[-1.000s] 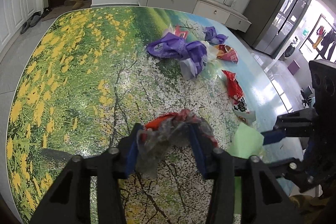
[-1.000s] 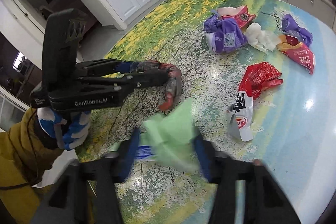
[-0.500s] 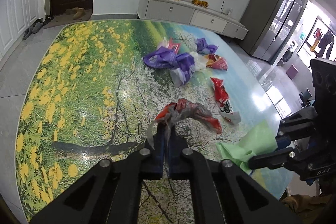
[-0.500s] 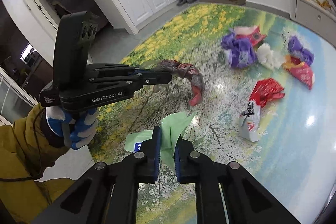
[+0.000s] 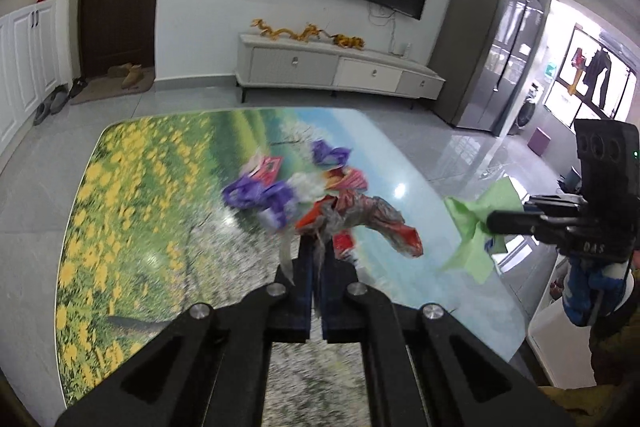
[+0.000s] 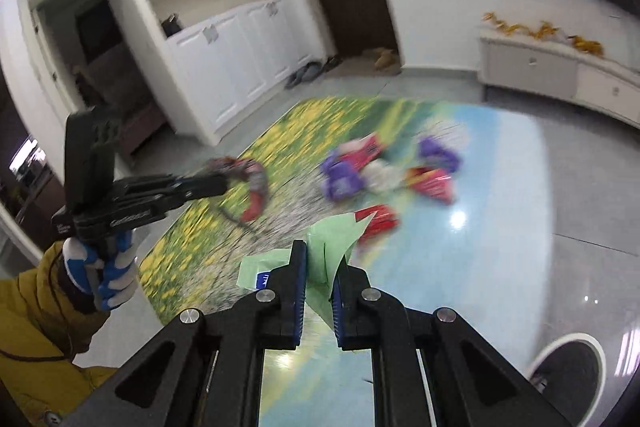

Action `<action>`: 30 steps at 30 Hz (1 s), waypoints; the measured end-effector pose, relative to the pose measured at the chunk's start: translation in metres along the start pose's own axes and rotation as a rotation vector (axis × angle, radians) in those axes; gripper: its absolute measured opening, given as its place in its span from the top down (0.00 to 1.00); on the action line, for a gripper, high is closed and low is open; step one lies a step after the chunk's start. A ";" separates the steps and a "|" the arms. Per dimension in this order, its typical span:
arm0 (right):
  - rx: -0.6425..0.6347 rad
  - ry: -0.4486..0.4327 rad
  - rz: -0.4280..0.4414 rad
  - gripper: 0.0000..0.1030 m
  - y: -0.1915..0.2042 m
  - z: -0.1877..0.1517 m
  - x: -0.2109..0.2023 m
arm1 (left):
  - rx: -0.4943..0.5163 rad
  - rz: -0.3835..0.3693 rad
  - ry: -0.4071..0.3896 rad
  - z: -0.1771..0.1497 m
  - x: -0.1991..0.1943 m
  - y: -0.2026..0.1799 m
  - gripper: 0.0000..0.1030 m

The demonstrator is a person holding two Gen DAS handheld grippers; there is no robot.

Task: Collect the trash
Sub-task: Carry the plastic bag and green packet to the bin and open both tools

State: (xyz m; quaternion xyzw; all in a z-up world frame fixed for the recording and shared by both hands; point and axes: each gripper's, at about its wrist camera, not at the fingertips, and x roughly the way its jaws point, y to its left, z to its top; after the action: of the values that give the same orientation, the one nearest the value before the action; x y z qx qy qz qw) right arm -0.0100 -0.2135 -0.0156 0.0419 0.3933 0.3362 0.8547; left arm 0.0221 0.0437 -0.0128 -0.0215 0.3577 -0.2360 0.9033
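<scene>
My left gripper (image 5: 317, 247) is shut on a crumpled grey and red plastic wrapper (image 5: 372, 217) and holds it high above the flower-print table (image 5: 132, 211). It also shows in the right wrist view (image 6: 218, 183) with the wrapper (image 6: 254, 187) hanging from it. My right gripper (image 6: 320, 259) is shut on a green paper wrapper (image 6: 334, 239), also lifted; it shows in the left wrist view (image 5: 490, 218) with the green paper (image 5: 476, 227). More trash lies mid-table: purple bags (image 5: 260, 197), red packets (image 6: 432, 181), a white wad (image 6: 378, 175).
A white TV cabinet (image 5: 340, 67) stands beyond the table under a wall TV. White cupboards (image 6: 232, 67) and a dark door are at the left. A round black bin (image 6: 568, 367) sits on the floor at the right wrist view's lower right. A grey fridge (image 5: 480, 47) stands far right.
Both grippers closed on their wrappers one second ago and have since lifted them well above the table, so the table trash now looks farther away.
</scene>
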 end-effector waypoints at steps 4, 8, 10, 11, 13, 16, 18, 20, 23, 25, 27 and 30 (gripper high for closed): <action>0.058 -0.092 -0.079 0.89 -0.033 -0.008 -0.049 | 0.067 -0.048 -0.009 0.020 0.007 -0.043 0.98; 0.127 -0.174 -0.175 0.89 -0.071 -0.026 -0.099 | 0.137 -0.105 0.006 0.038 0.024 -0.093 0.98; 0.164 -0.206 -0.246 0.89 -0.090 -0.039 -0.123 | 0.170 -0.132 0.019 0.044 0.034 -0.116 0.98; 0.184 -0.218 -0.269 0.89 -0.098 -0.045 -0.132 | 0.189 -0.146 0.028 0.048 0.041 -0.131 0.98; 0.234 -0.240 -0.333 0.89 -0.120 -0.061 -0.151 | 0.224 -0.174 0.050 0.054 0.057 -0.158 0.98; 0.311 -0.248 -0.422 0.89 -0.151 -0.086 -0.170 | 0.280 -0.208 0.092 0.059 0.087 -0.200 0.98; 0.366 -0.245 -0.457 0.89 -0.173 -0.103 -0.175 | 0.311 -0.233 0.130 0.059 0.109 -0.229 0.98; 0.433 -0.230 -0.494 0.89 -0.199 -0.123 -0.176 | 0.336 -0.251 0.170 0.057 0.132 -0.255 0.98; 0.528 -0.202 -0.511 0.89 -0.234 -0.154 -0.169 | 0.382 -0.260 0.246 0.048 0.174 -0.297 0.98; 0.585 -0.177 -0.520 0.89 -0.258 -0.174 -0.161 | 0.403 -0.263 0.297 0.040 0.200 -0.319 0.98; 0.641 -0.159 -0.517 0.89 -0.281 -0.193 -0.156 | 0.419 -0.261 0.339 0.033 0.222 -0.336 0.98; 0.703 -0.133 -0.507 0.88 -0.307 -0.215 -0.147 | 0.435 -0.258 0.395 0.021 0.257 -0.358 0.98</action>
State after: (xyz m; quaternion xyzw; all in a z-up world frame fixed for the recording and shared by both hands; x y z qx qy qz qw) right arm -0.0623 -0.5812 -0.1720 0.2539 0.4257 -0.0420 0.8675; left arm 0.0517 -0.3902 -0.0862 0.1731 0.4617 -0.4193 0.7623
